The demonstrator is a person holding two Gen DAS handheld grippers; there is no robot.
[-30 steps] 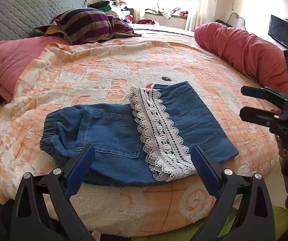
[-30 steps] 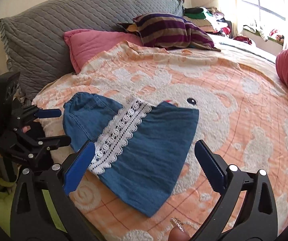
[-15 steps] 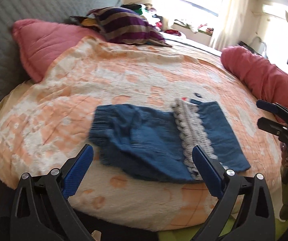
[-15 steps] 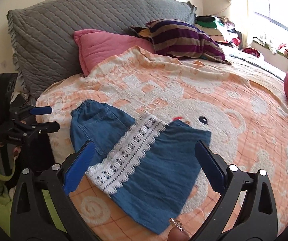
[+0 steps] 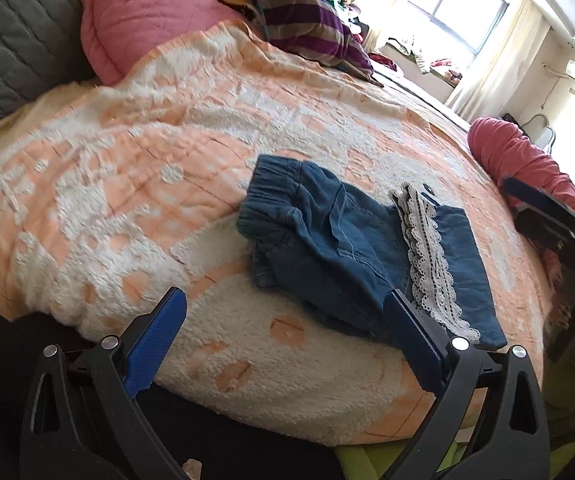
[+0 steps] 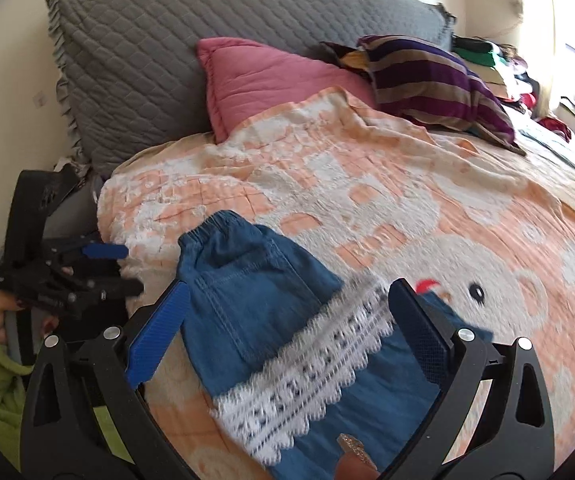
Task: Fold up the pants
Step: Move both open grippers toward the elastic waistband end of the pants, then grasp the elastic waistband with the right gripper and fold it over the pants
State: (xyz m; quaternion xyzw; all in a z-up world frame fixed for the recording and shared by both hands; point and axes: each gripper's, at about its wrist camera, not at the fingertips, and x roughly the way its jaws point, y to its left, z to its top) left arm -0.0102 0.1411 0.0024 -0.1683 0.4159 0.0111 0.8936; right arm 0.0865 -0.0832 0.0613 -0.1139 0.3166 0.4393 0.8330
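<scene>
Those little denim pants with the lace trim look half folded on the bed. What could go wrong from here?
Three possible snags:
1. The lace trim is open-weave, so a finger of the right hand-held gripper might catch in it.
2. The waistband is bunched, so another fold could come out lumpy.
3. The pants lie near the edge of the fluffy blanket; a tug from the open left hand-held gripper might drag them off.

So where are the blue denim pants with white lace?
The blue denim pants with white lace lie on the orange teddy blanket, near its front edge, between both open grippers.
</scene>
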